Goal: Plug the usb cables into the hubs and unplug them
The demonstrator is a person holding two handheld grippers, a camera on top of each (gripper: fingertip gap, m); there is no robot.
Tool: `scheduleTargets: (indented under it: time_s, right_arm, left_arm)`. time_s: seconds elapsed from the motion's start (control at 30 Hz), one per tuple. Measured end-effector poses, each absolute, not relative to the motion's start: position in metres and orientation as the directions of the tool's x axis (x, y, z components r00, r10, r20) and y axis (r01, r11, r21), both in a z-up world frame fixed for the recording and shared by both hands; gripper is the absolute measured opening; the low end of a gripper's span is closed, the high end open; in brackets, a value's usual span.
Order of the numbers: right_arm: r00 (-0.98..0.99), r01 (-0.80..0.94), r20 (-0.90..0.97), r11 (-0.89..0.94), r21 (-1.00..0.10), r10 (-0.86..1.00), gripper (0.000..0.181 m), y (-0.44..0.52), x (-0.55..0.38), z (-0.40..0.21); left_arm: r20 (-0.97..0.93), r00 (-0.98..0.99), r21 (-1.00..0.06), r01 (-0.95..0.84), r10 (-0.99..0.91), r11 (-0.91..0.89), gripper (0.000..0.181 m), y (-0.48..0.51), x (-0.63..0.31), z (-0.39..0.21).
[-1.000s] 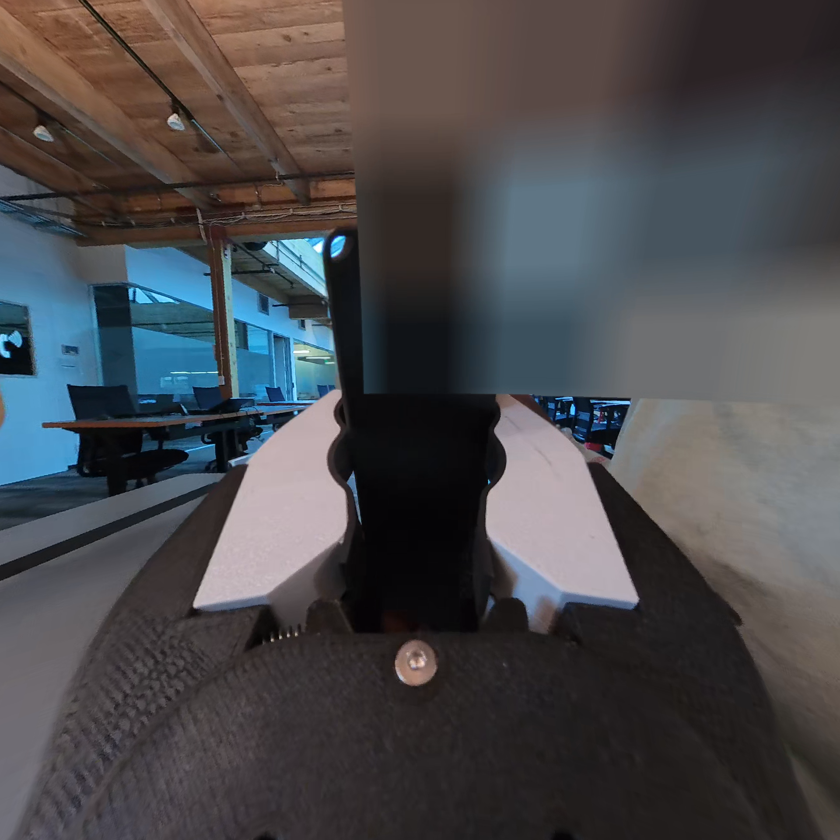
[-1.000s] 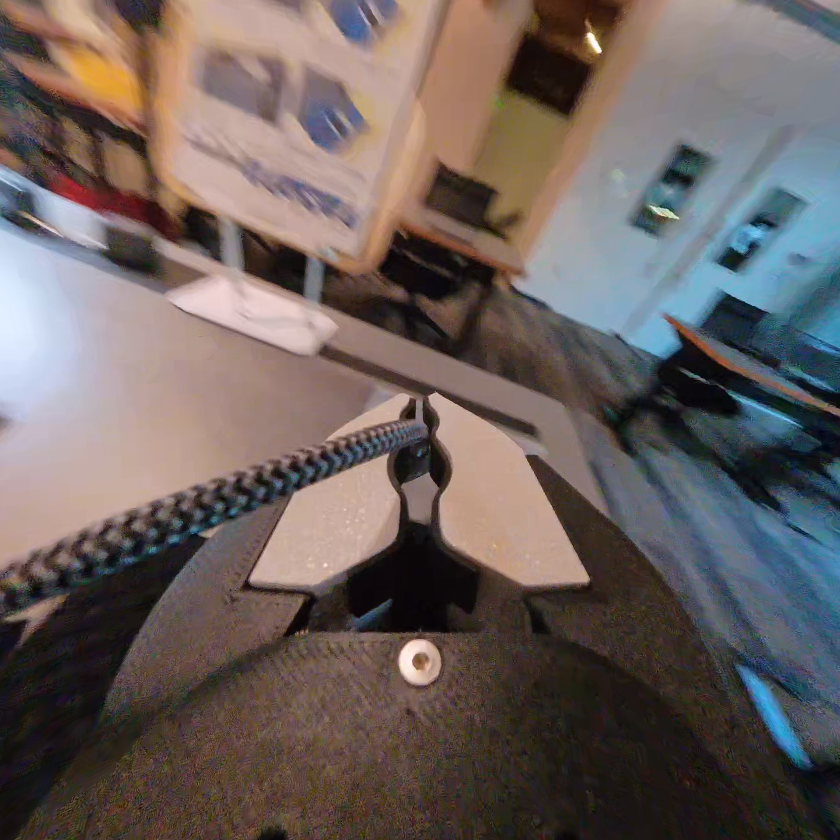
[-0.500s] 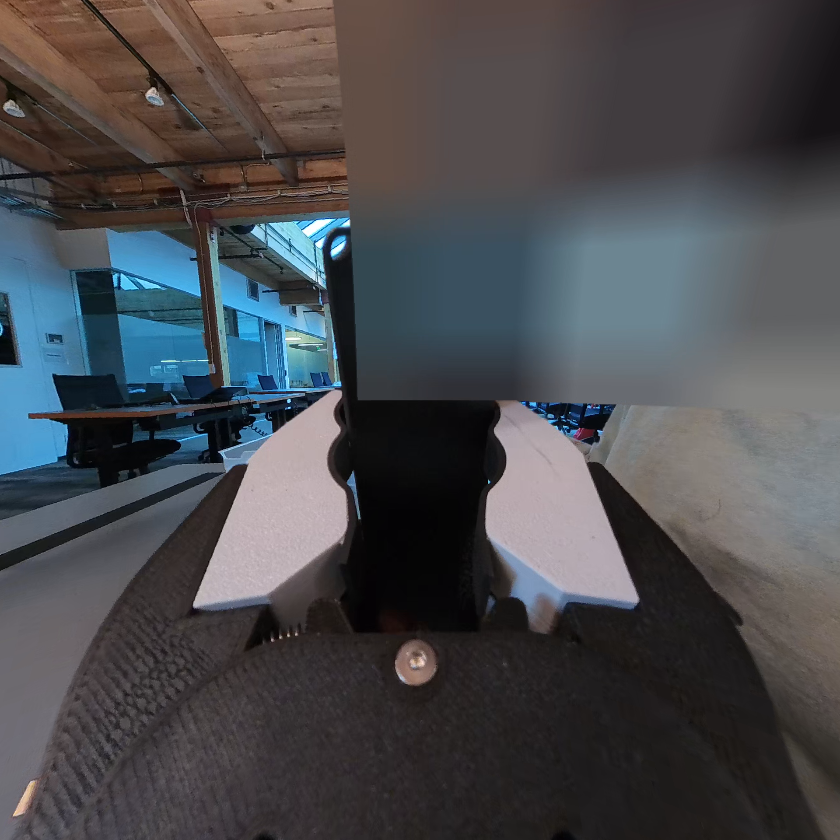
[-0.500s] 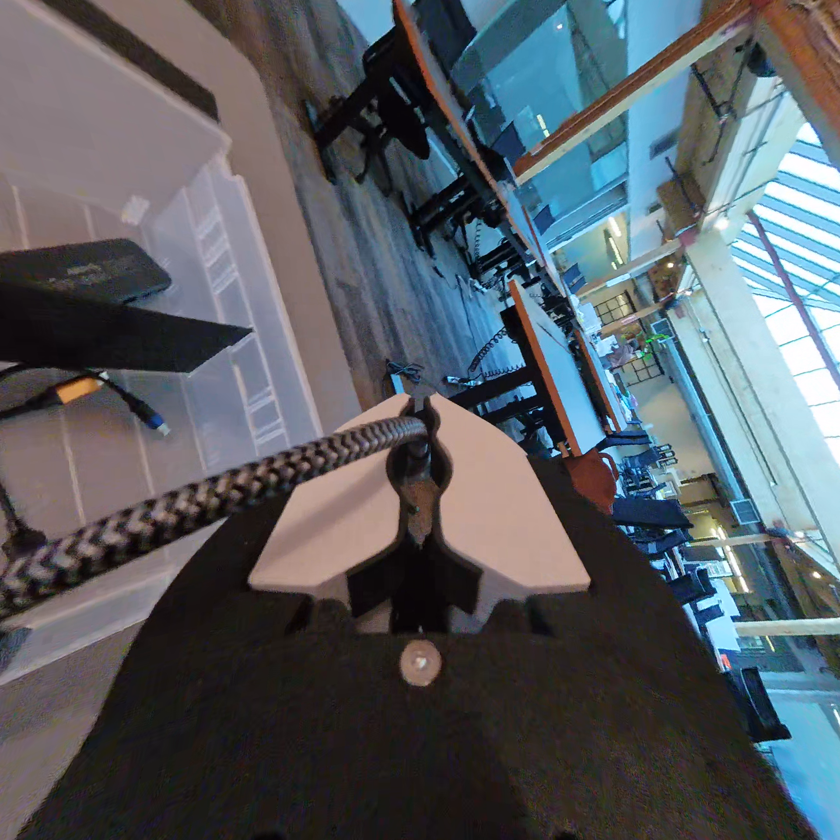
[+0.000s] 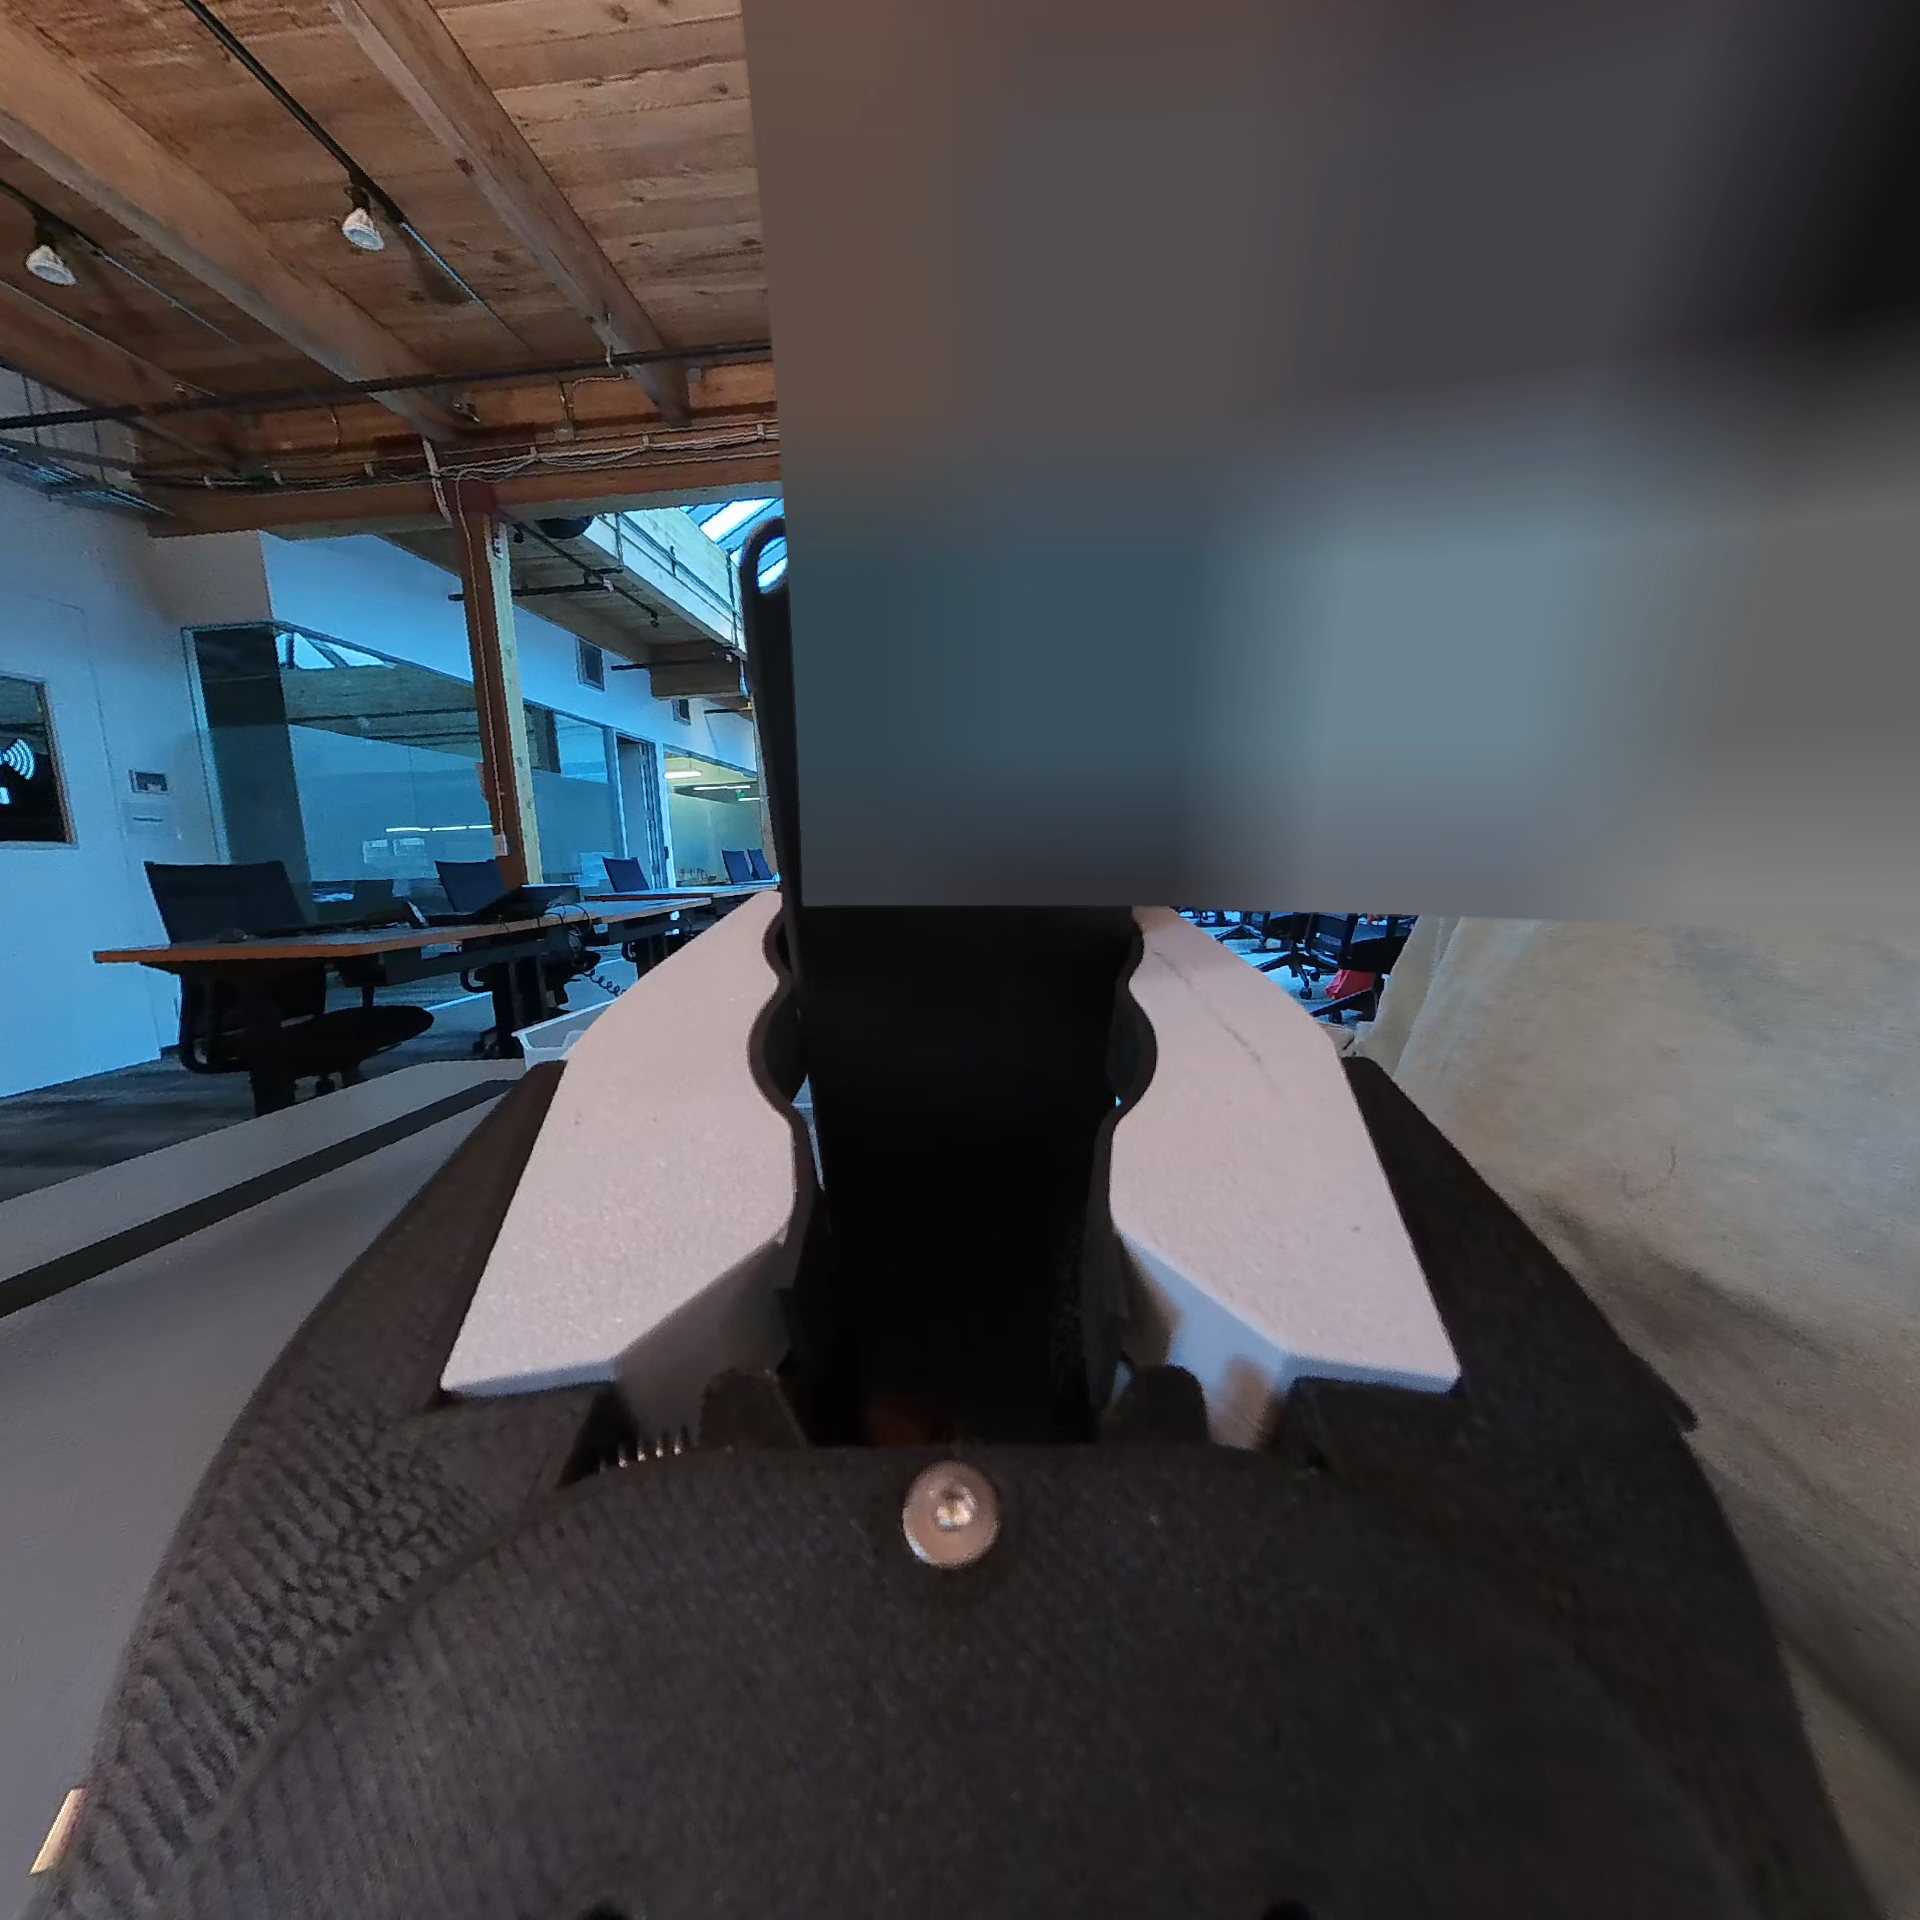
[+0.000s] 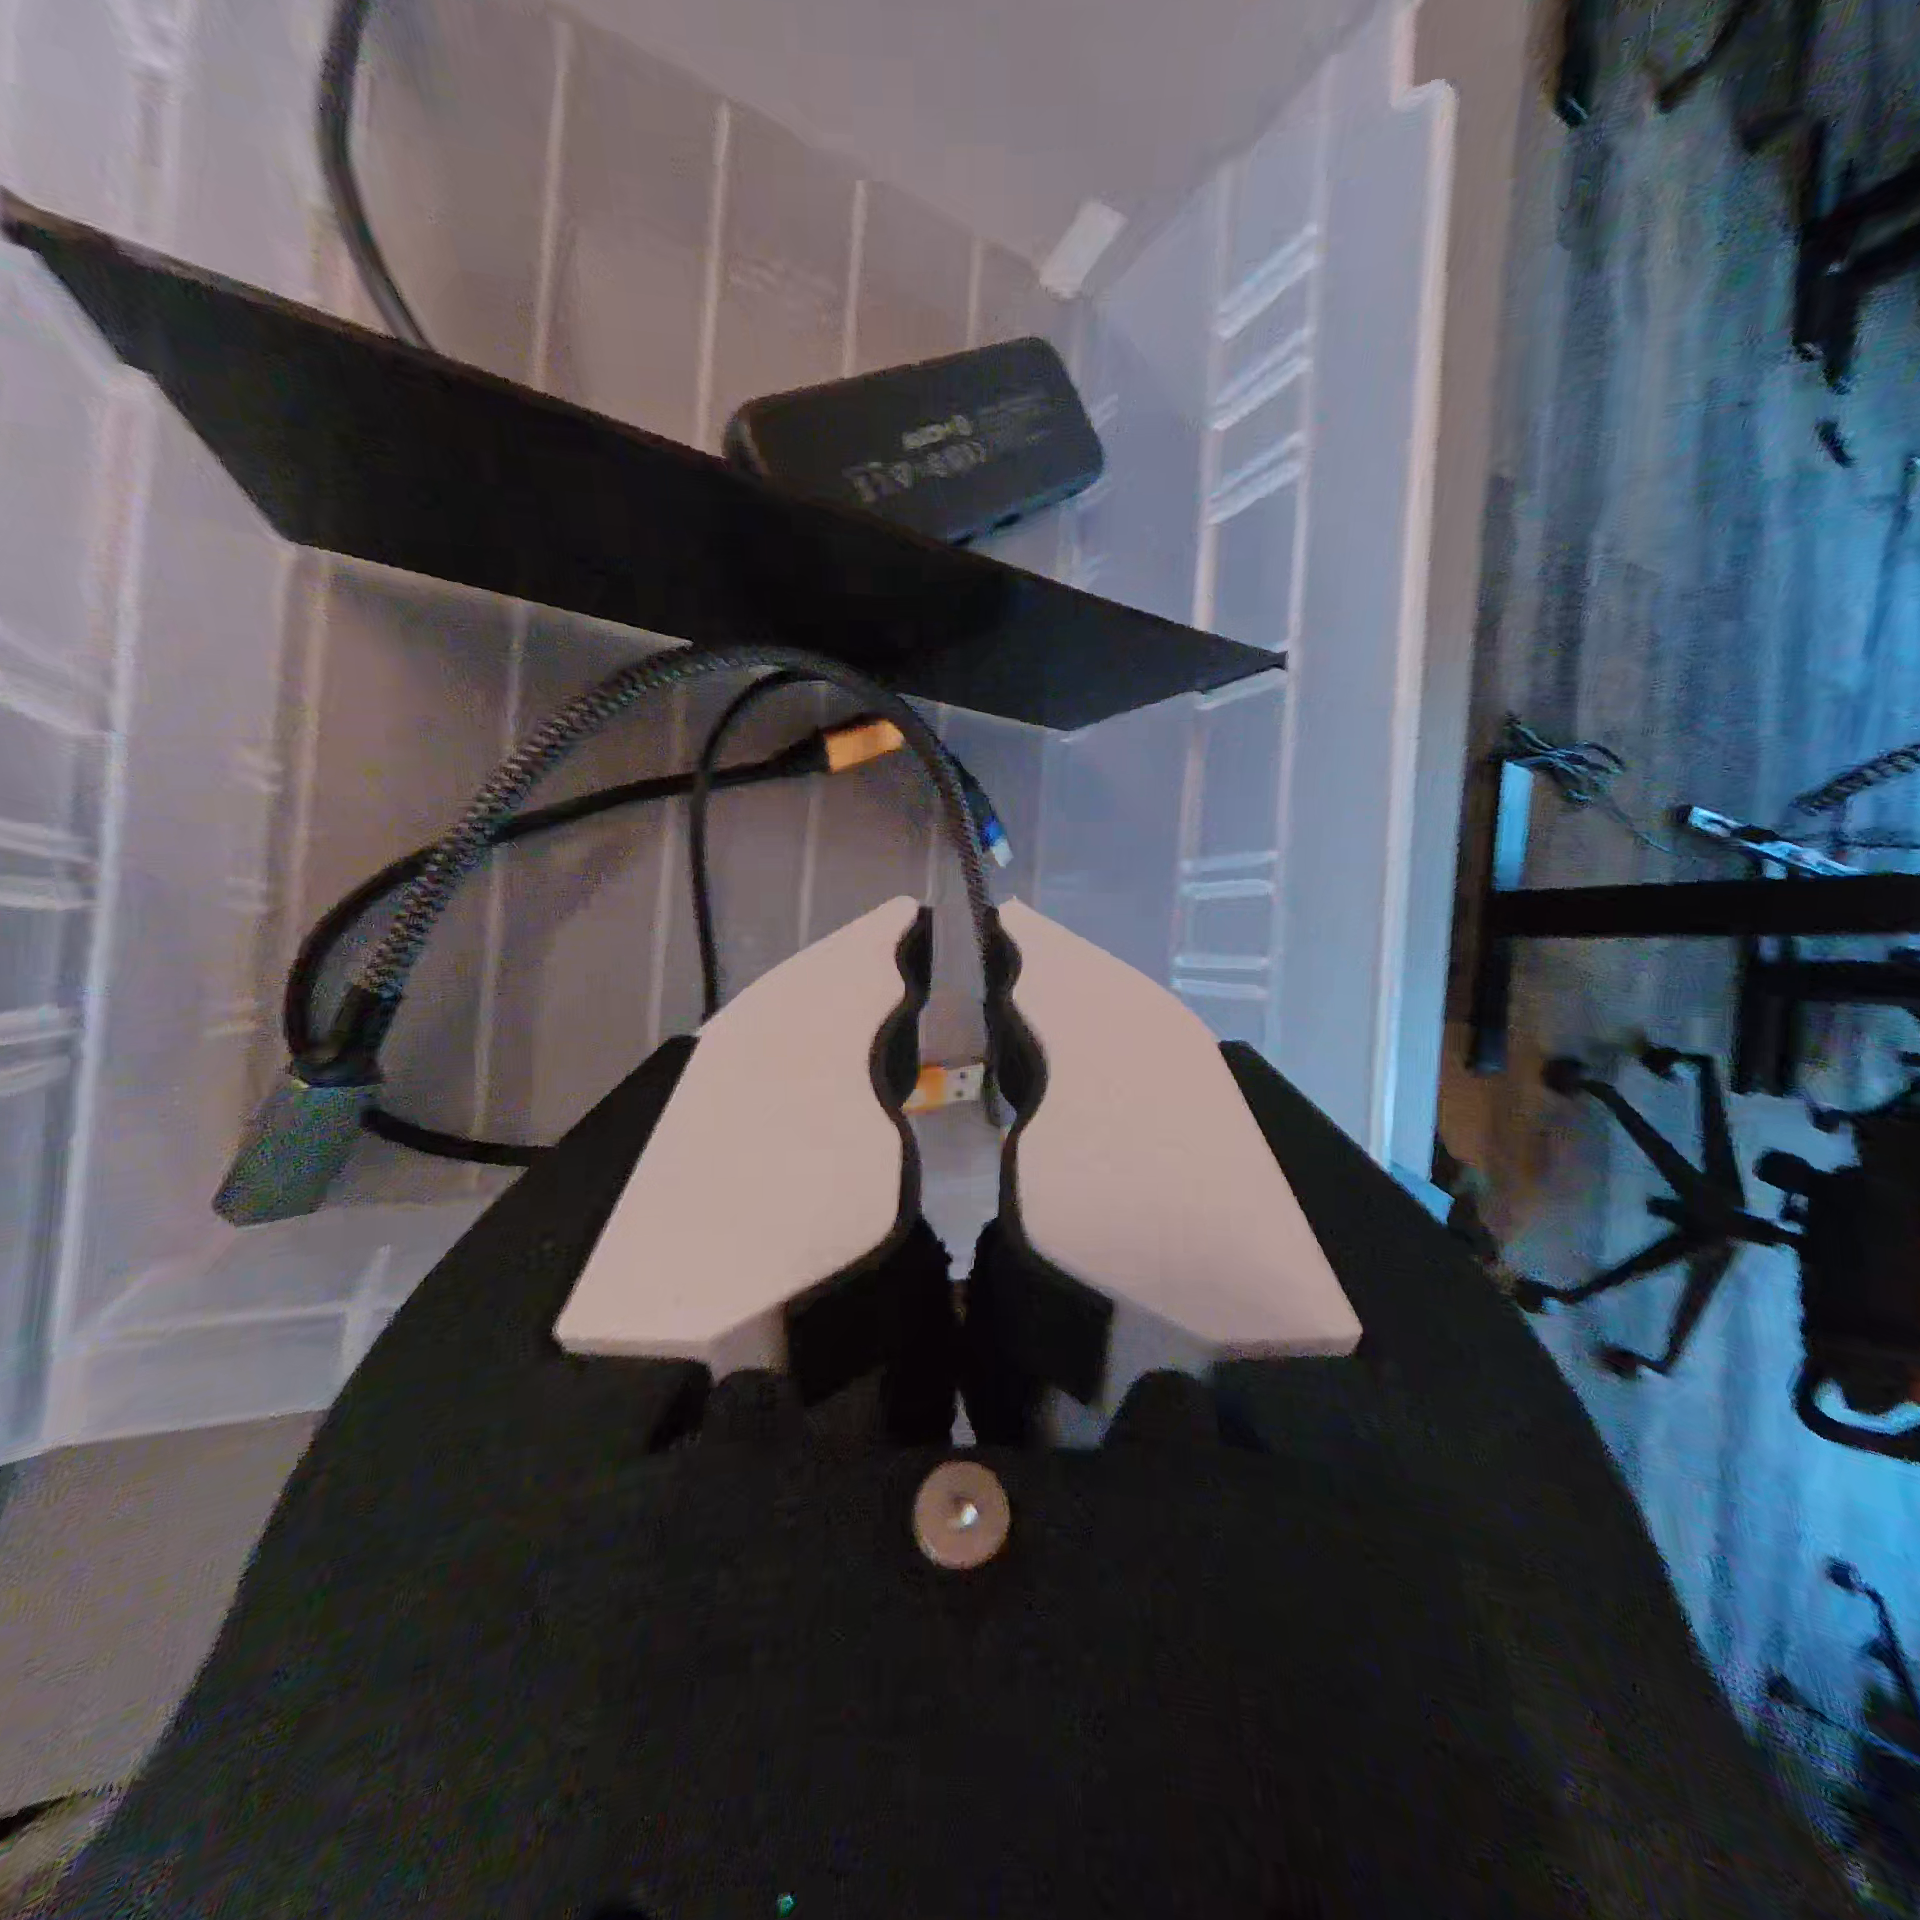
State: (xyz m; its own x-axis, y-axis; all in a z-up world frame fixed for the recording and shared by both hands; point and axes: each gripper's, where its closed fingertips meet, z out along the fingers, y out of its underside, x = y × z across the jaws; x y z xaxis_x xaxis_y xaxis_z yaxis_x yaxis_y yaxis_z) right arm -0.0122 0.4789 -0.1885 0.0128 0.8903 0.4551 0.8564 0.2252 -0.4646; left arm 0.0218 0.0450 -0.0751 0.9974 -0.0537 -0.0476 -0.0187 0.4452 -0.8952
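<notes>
Braided cable (image 6: 499, 831) now released beyond right tongs (image 6: 961, 914).

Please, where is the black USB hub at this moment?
In the right wrist view, the black USB hub lies in the clear plastic bin, upper centre, partly behind a flat black panel.

We see a black hub (image 6: 914, 442) | black-and-grey braided cable (image 6: 488, 831) | orange-tipped plug (image 6: 940, 1088) | translucent white bin (image 6: 1320, 520) | pale grey jaws on black housings | brown plank ceiling (image 5: 416, 208).

Open office: desks (image 5: 416, 940), swivel chairs (image 5: 270, 997)
</notes>
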Motion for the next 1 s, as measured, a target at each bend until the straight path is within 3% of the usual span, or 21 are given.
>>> scheduleTargets:
  time_s: [0.13, 0.23, 0.3, 0.37, 0.43, 0.53, 0.67, 0.73, 0.93, 1.0]
  right_arm:
    - [0.021, 0.736, 0.335, 0.212, -0.643, 0.942, 0.018, 0.462, -0.024, -0.173]
    - [-0.044, 0.445, 0.239, 0.233, -0.865, 0.970, 0.030, 0.427, -0.039, -0.124]
    - [-0.222, 0.123, 0.198, 0.229, -0.966, 0.955, 0.037, 0.378, -0.041, -0.079]
    - [-0.438, -0.190, 0.214, 0.143, -0.971, 0.873, 0.038, 0.317, -0.024, -0.038]
    - [-0.658, -0.322, 0.234, 0.014, -0.947, 0.716, 0.038, 0.255, 0.002, -0.022]
    - [-0.860, -0.322, 0.272, -0.044, -0.946, 0.431, 0.039, 0.175, 0.033, -0.035]
    - [-0.954, -0.245, 0.263, 0.137, -0.960, 0.142, 0.044, 0.096, 0.049, -0.090]
    - [-0.965, -0.227, 0.249, 0.216, -0.950, 0.081, 0.044, 0.076, 0.046, -0.109]
    - [-0.984, -0.178, 0.173, 0.197, -0.964, -0.041, 0.015, 0.049, 0.046, -0.119]
    - [-0.987, -0.156, 0.149, 0.180, -0.971, -0.054, 0.014, 0.046, 0.046, -0.121]
  left_arm:
    - [-0.046, 0.997, -0.894, -0.018, -0.054, 0.447, 0.056, 0.045, 0.021, -0.075]
    - [-0.042, 0.998, -0.890, -0.015, -0.049, 0.455, 0.056, 0.044, 0.020, -0.074]
    - [-0.039, 0.998, -0.886, -0.014, -0.045, 0.463, 0.056, 0.043, 0.020, -0.073]
    - [-0.037, 0.998, -0.883, -0.013, -0.042, 0.468, 0.056, 0.042, 0.019, -0.072]
    - [-0.038, 0.999, -0.883, -0.015, -0.038, 0.470, 0.056, 0.042, 0.018, -0.073]
    - [-0.046, 0.998, -0.885, -0.024, -0.037, 0.465, 0.056, 0.043, 0.019, -0.073]
    - [-0.071, 0.996, -0.889, -0.039, -0.052, 0.456, 0.056, 0.044, 0.024, -0.075]
    - [-0.099, 0.992, -0.894, -0.054, -0.080, 0.445, 0.056, 0.046, 0.031, -0.076]
    - [-0.141, 0.978, -0.906, -0.063, -0.157, 0.418, 0.056, 0.050, 0.045, -0.081]
    - [-0.142, 0.975, -0.906, -0.060, -0.168, 0.419, 0.056, 0.050, 0.047, -0.081]
